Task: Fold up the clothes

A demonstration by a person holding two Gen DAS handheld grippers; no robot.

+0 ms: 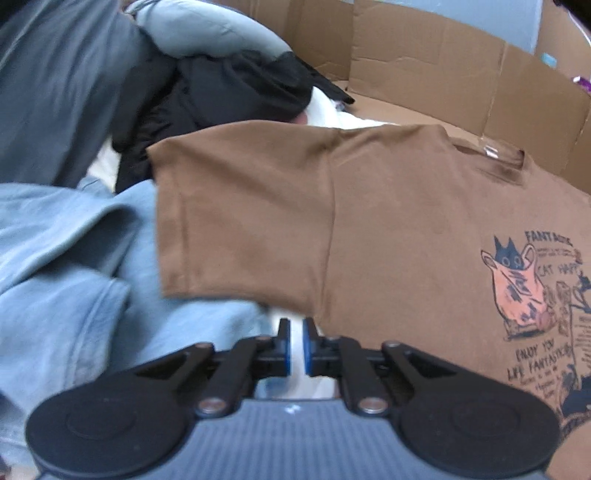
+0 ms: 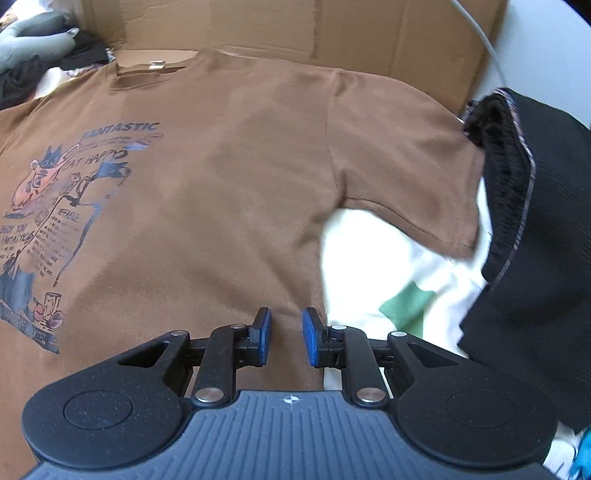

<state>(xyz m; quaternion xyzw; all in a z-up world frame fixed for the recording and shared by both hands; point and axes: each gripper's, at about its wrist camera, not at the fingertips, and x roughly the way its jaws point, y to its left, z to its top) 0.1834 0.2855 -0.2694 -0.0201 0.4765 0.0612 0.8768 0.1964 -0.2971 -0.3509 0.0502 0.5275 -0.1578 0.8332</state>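
Currently, a brown T-shirt (image 1: 406, 229) lies spread flat, print side up, on a white cloth (image 2: 373, 266) with a cardboard wall (image 1: 424, 66) behind it. The collar points toward the cardboard. A cartoon print (image 2: 62, 206) with blue and pink figures and lettering covers the chest.

Left wrist view: the left gripper (image 1: 296, 343) sits low at the shirt's side edge, just below the armpit of the near sleeve (image 1: 236, 214). Its blue pads (image 1: 307, 349) stand close together with a narrow gap between them; no fabric shows in that gap. The sleeve lies flat and extends over a light blue garment (image 1: 74, 266). Beyond it sits a heap of clothes: a black garment (image 1: 221, 96), a grey-blue one (image 1: 55, 81) and a pale grey one (image 1: 207, 33).

Right wrist view: the right gripper (image 2: 286, 338) is over the opposite side edge of the shirt, below the other sleeve (image 2: 406, 155). Its jaws stand apart with a clear gap; brown fabric is visible between the pads, but whether they touch it cannot be told. The sleeve's end lies partly on the white cloth, beside a black knitted garment (image 2: 535, 229) at the right. A green patch (image 2: 406, 299) shows on the white cloth near the gripper.
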